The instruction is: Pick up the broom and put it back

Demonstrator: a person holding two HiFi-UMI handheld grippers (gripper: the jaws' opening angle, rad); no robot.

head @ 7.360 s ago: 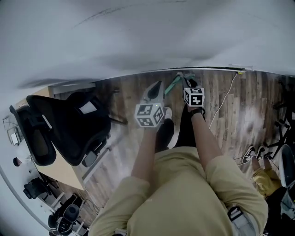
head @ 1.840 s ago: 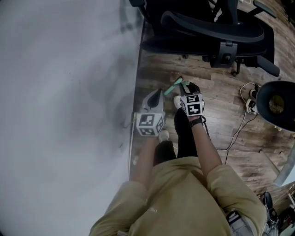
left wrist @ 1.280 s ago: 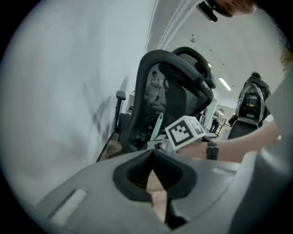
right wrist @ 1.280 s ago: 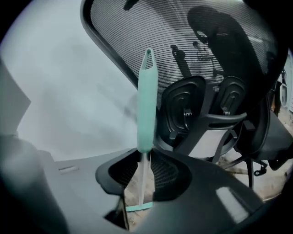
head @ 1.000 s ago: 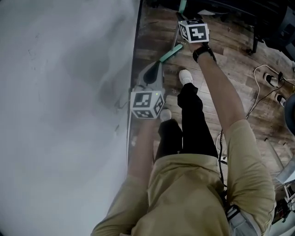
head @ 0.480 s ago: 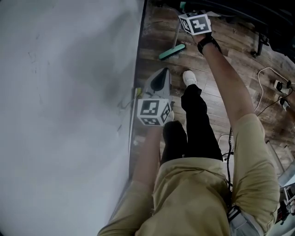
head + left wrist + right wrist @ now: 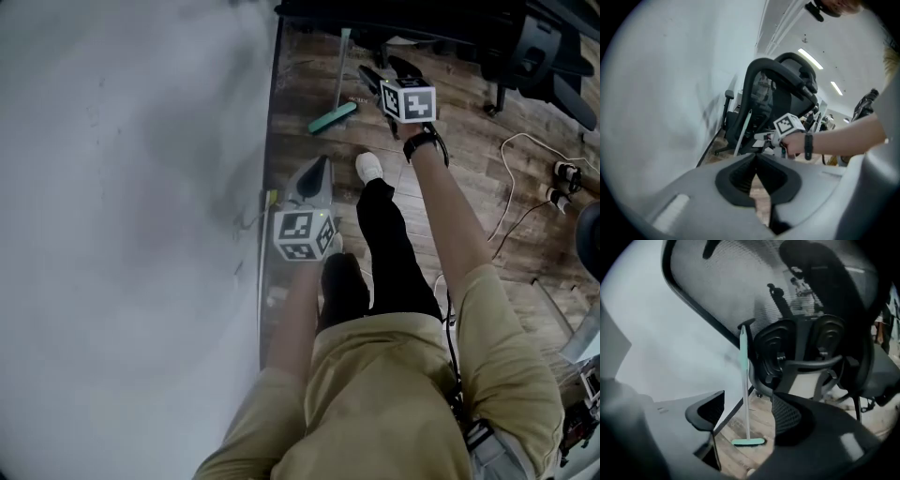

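Head view steeply downward, gripper views low, forward (all share broom (image 7: 333, 118))

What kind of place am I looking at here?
Probably an office: black mesh office chairs, ceiling strip lights, and cables on a wood-look floor beside a plain white wall.

Dim, soft blur w/ fisheye warp, dark vignette corners.

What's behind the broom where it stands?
A black mesh chair is behind the broom, with the white wall to its left. The broom covers a thin strip of the chair; whether it leans on it I cannot tell.
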